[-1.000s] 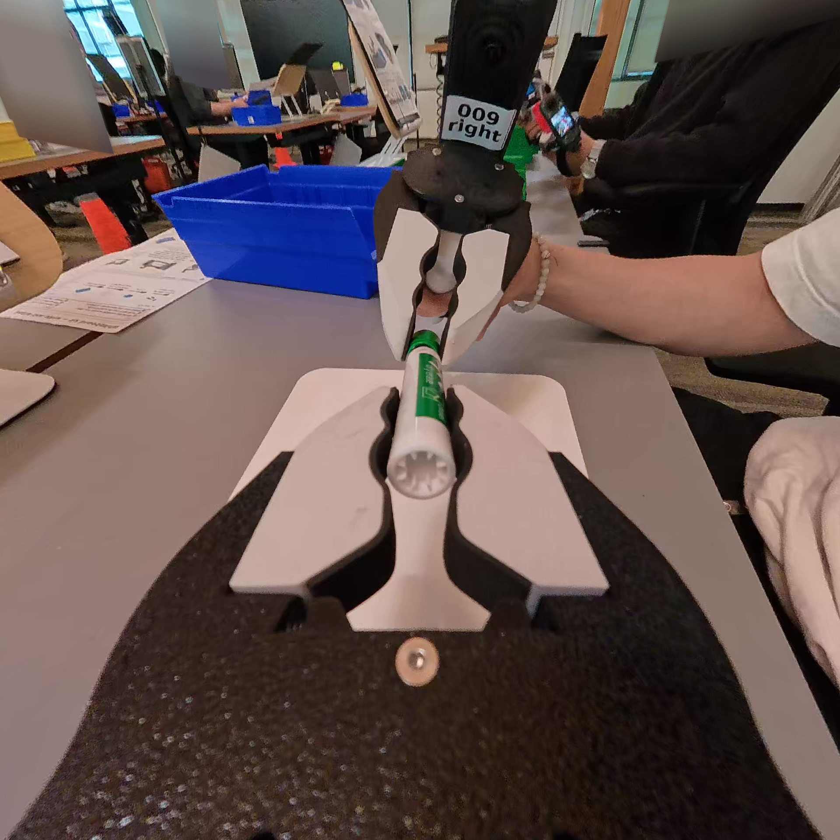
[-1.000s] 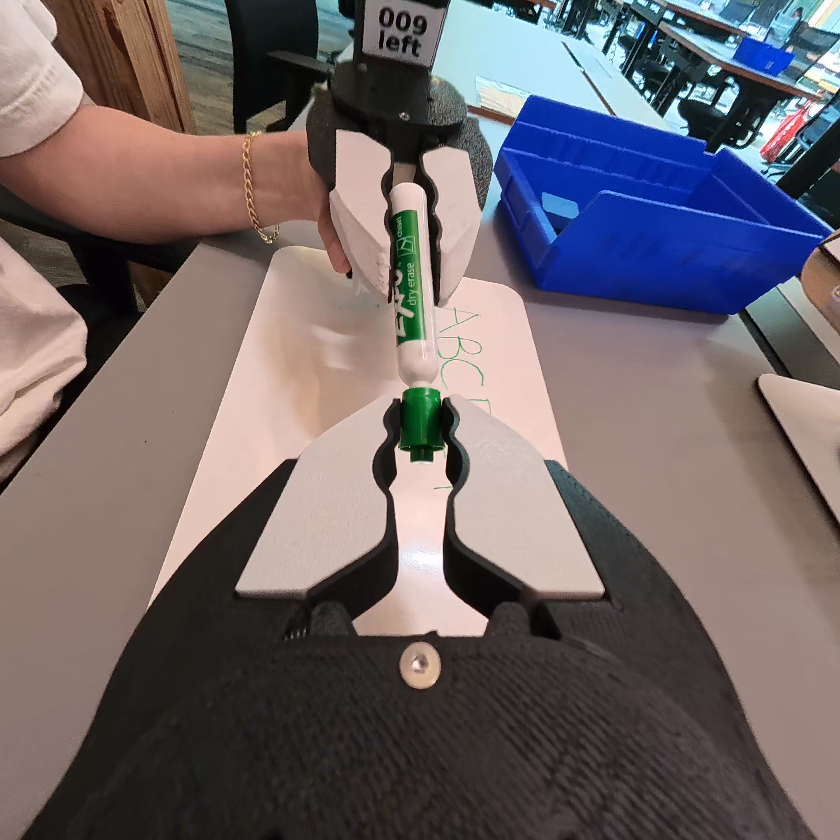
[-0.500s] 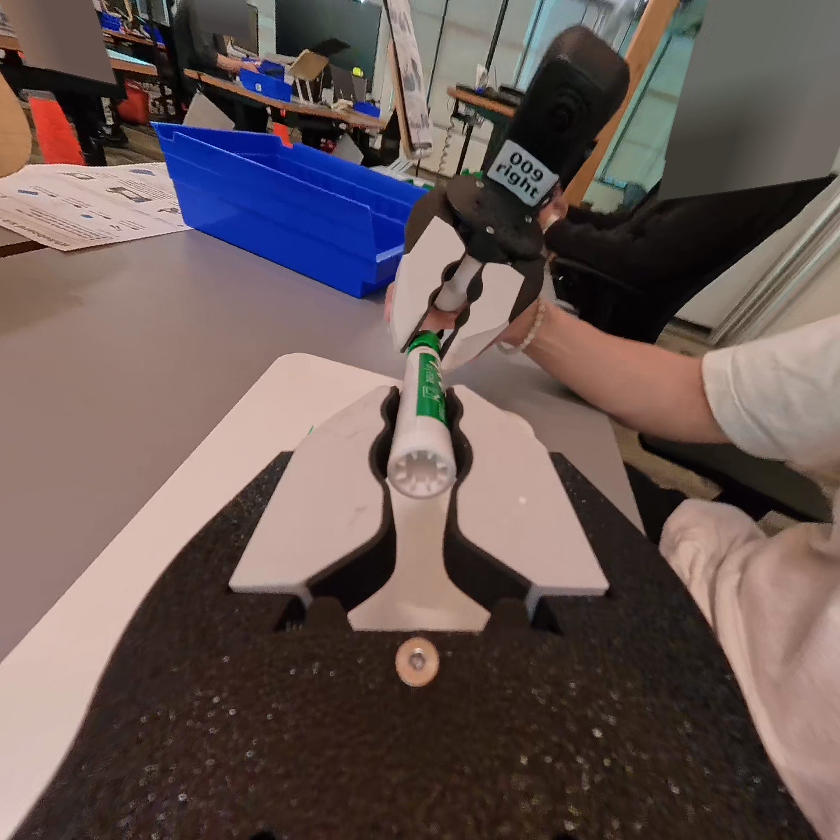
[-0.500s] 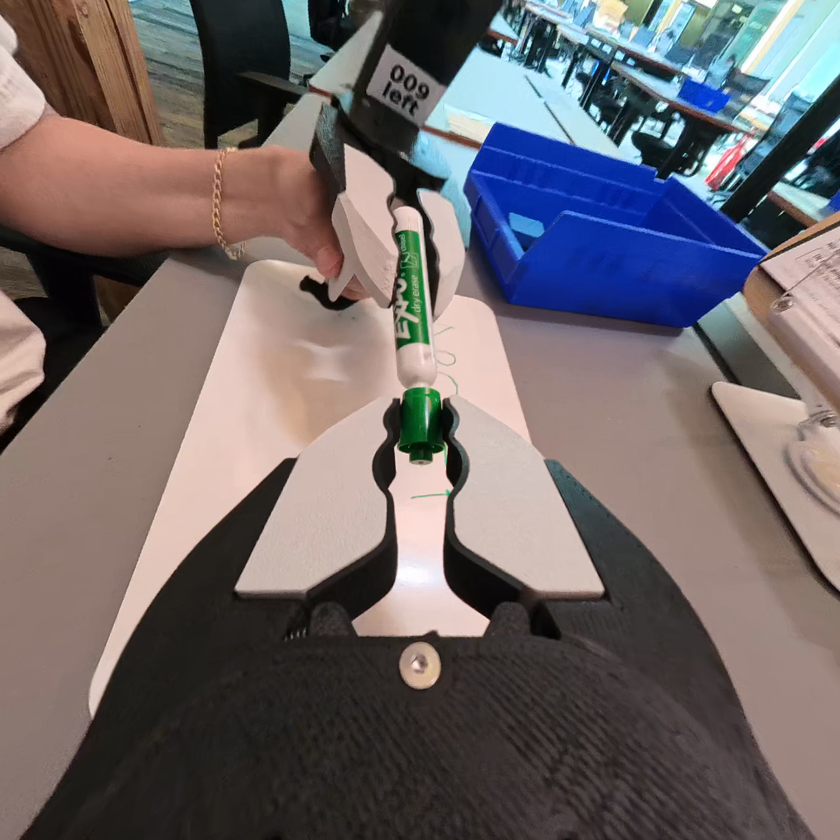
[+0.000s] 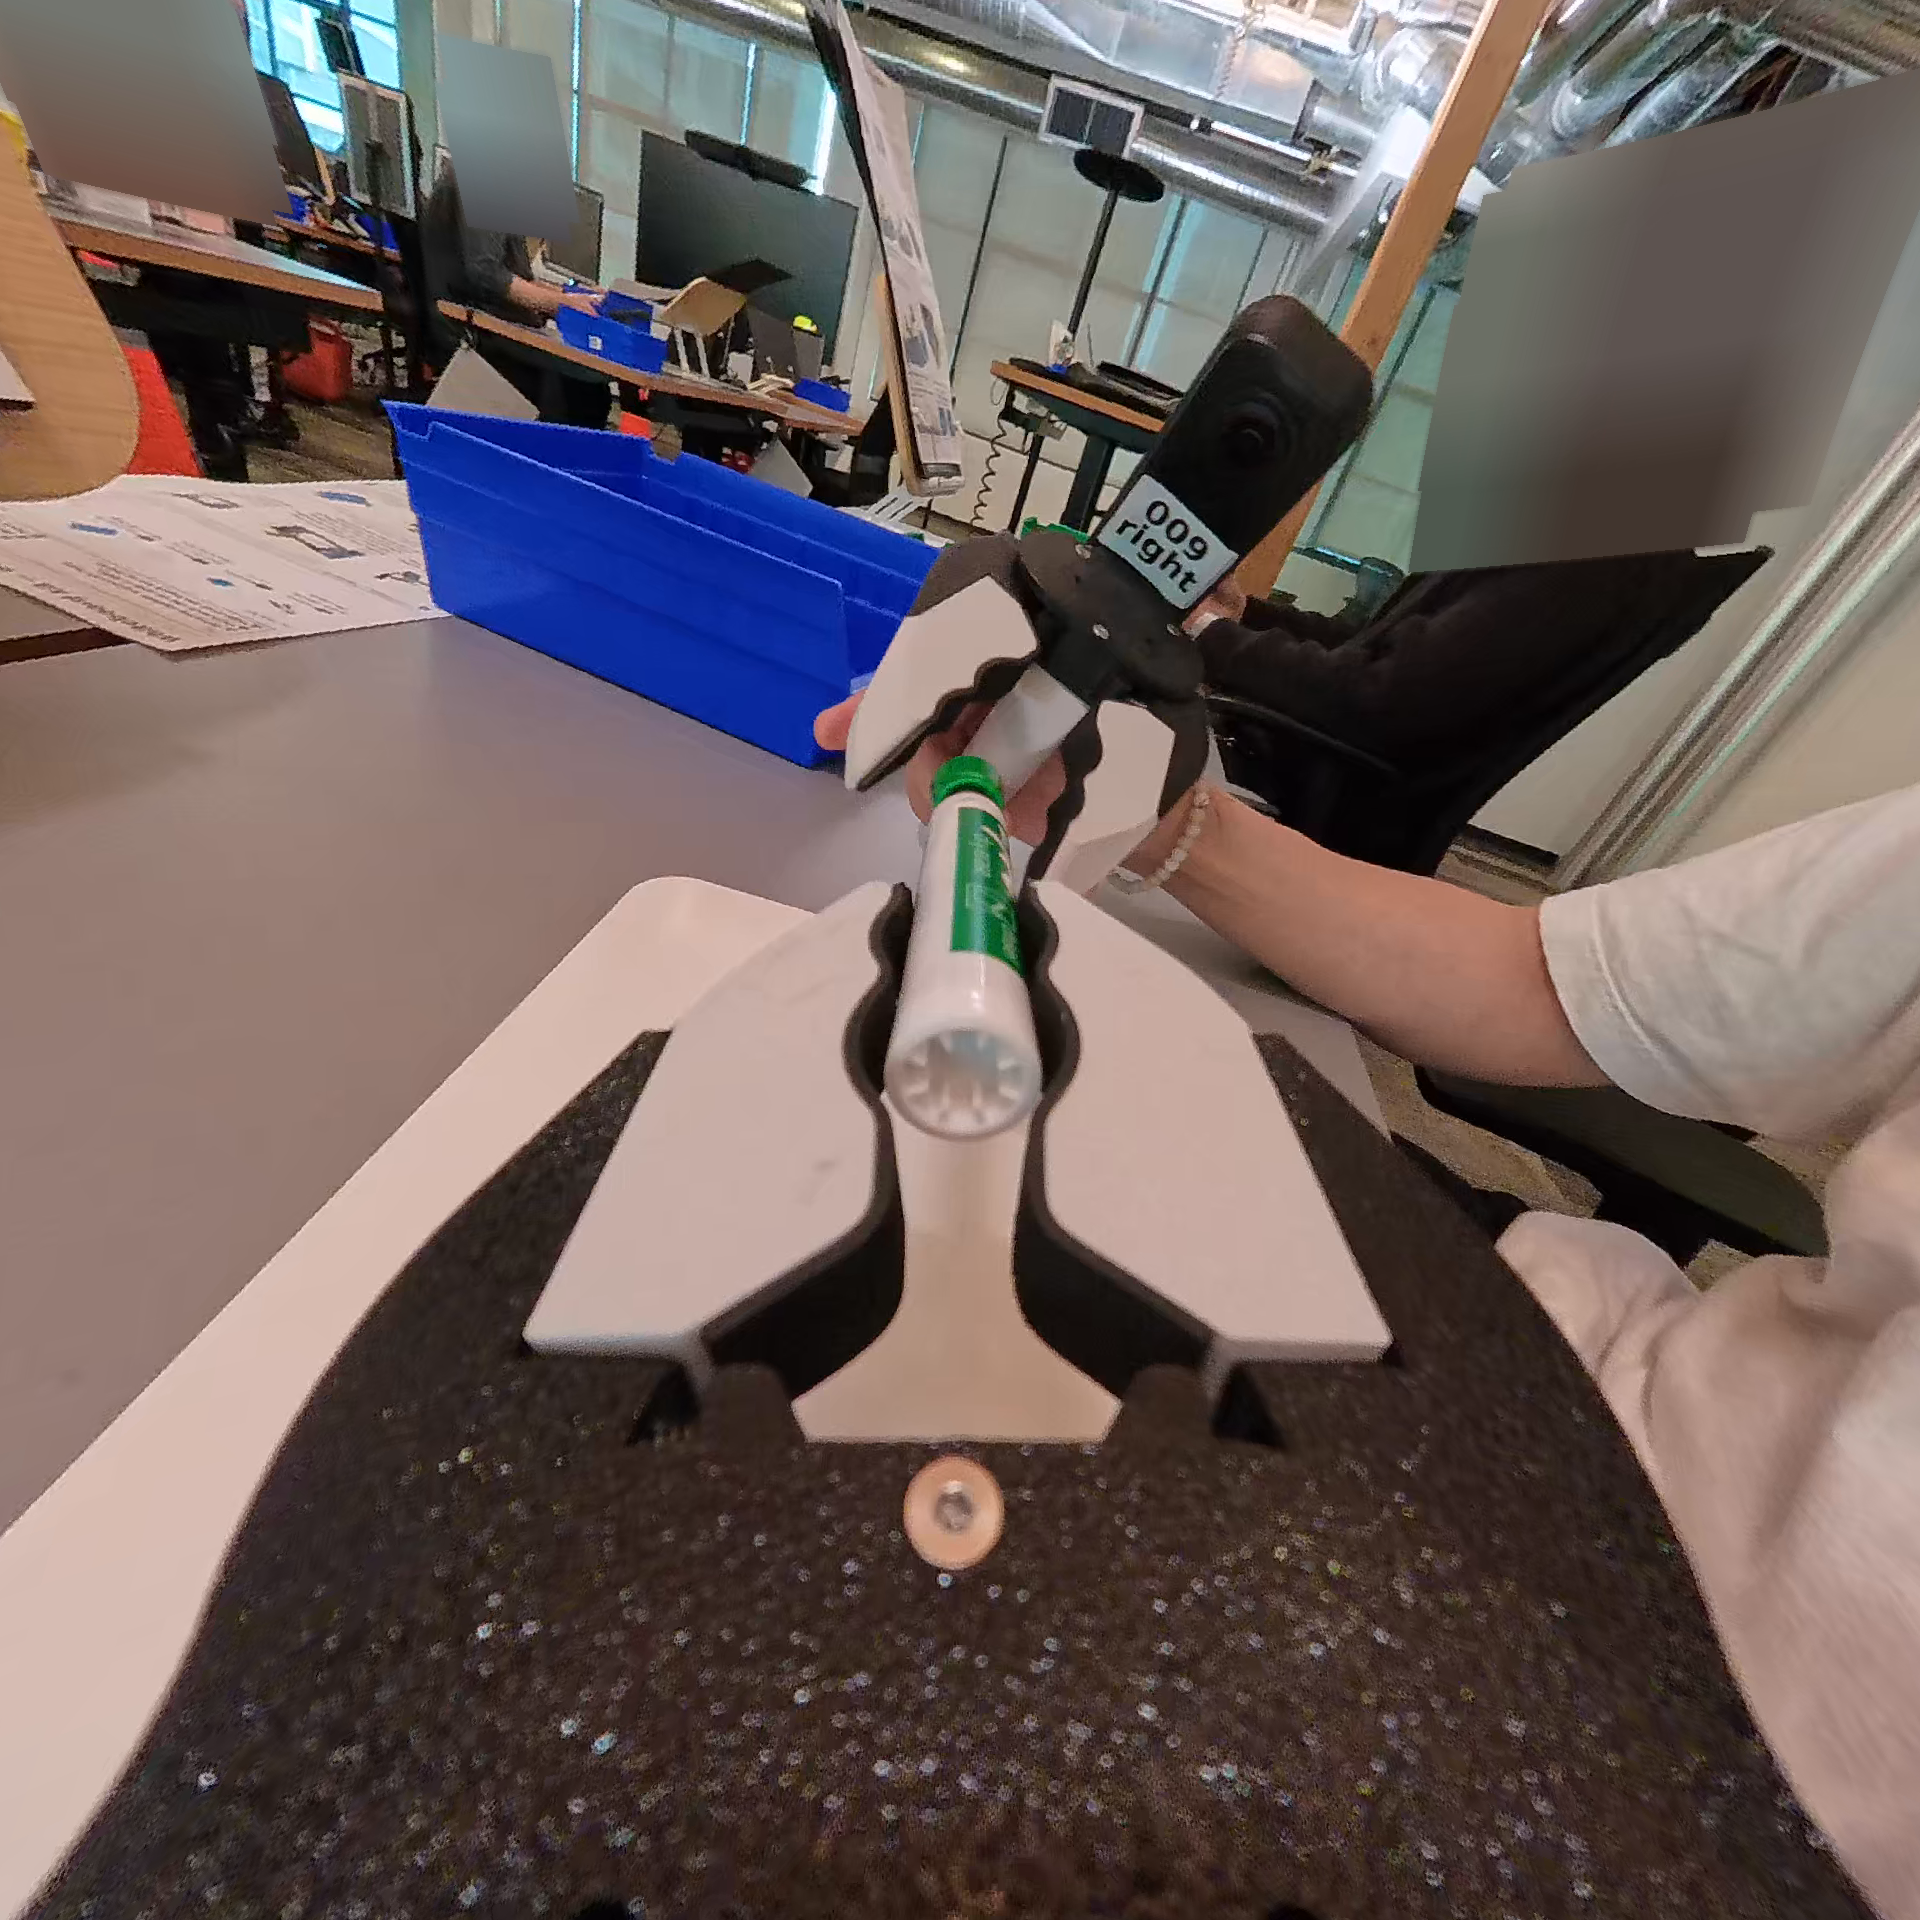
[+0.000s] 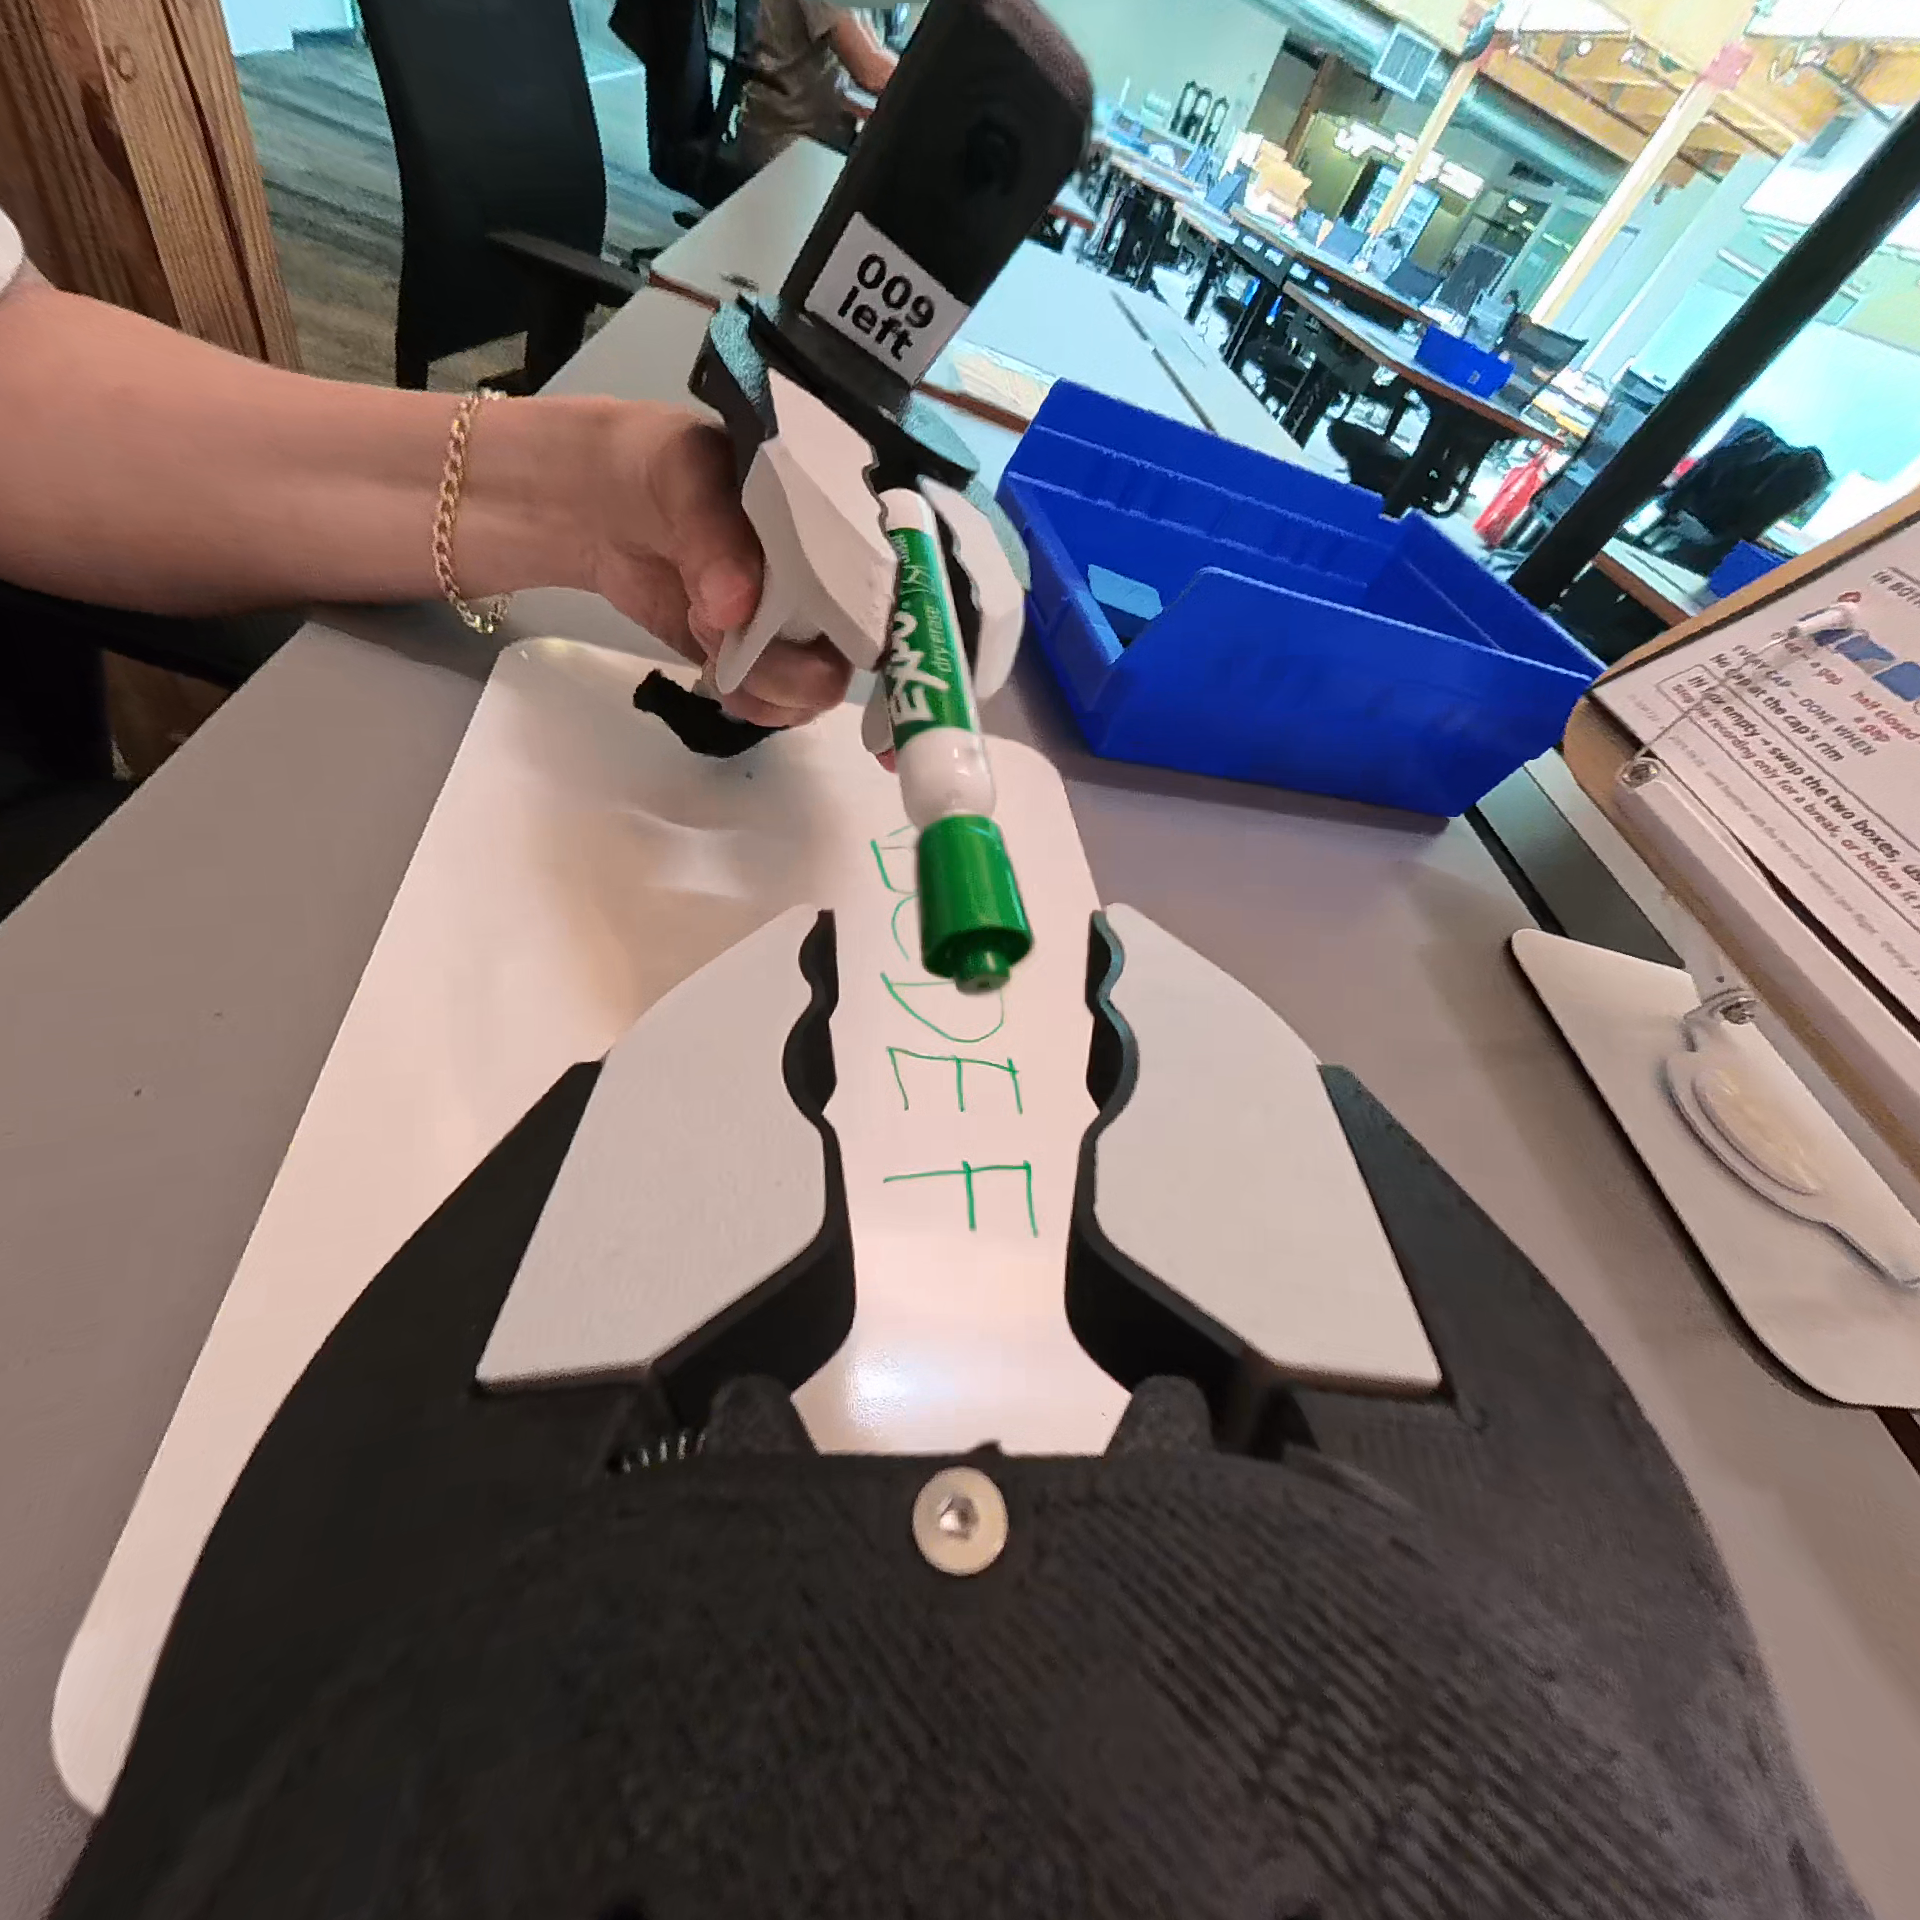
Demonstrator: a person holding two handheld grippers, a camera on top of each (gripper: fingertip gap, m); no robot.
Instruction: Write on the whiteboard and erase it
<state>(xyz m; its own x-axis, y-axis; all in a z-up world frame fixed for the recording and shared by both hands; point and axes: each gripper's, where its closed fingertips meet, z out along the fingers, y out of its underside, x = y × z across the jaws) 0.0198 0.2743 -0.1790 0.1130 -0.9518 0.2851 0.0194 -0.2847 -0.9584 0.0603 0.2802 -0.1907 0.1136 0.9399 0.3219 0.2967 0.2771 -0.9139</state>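
My left gripper (image 5: 961, 904) is shut on a white dry-erase marker (image 5: 966, 935) with a green label, and both pads press on its barrel. The marker's green cap (image 6: 971, 904) is on its tip and points towards my right gripper (image 6: 961, 935). My right gripper is open: the cap hangs between its spread fingertips (image 6: 1164, 997) with a gap on each side. The left wrist view also shows the right gripper (image 5: 997, 790), its jaws wide apart around the cap (image 5: 966, 779). The whiteboard (image 6: 623, 831) lies flat on the grey table (image 6: 1299, 935), with green letters (image 6: 956, 1091) written on it. The left gripper (image 6: 914, 623) holds the marker above it.
A blue bin (image 6: 1299, 623) stands on the table beyond the whiteboard. A stand with a printed sheet (image 6: 1766, 727) is at the right, and a paper sheet (image 5: 208, 561) lies at the far left. The person's arms (image 5: 1403, 956) reach in from the sides. There is about 5 cm between the tips of the two grippers.
My right gripper's jaws have opened and let go of the green cap, which stays on the marker. My left gripper still holds the marker, which now points slightly to one side.
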